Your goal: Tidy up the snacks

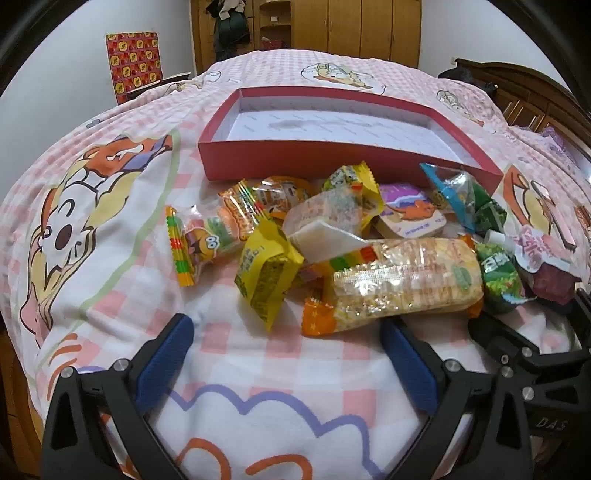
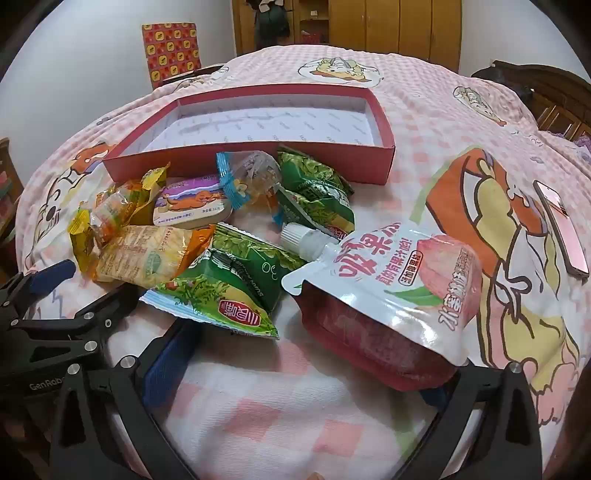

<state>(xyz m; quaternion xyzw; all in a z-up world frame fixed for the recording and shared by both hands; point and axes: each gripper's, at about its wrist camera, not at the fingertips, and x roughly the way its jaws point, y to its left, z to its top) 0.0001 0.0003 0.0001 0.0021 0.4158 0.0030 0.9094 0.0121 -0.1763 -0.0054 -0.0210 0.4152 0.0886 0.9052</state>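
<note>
A pile of snack packets lies on the bed in front of an empty red box [image 1: 295, 162] [image 2: 258, 162]. In the left wrist view my left gripper [image 1: 288, 332] is open and empty, just short of a clear pack of rice crackers [image 1: 406, 284] and a yellow packet [image 1: 266, 273]. In the right wrist view my right gripper [image 2: 310, 354] is open, its fingers either side of a peach jelly pouch [image 2: 399, 288] lying on a dark red packet [image 2: 373, 350]; its right finger is mostly hidden. Green packets [image 2: 229, 284] lie to the left.
The bed has a pink checked cartoon cover [image 1: 110, 258]. A pink phone [image 2: 561, 229] lies on the right of the bed. A patterned box [image 1: 135, 64] stands by the wall, wooden wardrobes [image 1: 351, 26] behind. The left gripper's body [image 2: 44, 325] shows low left in the right view.
</note>
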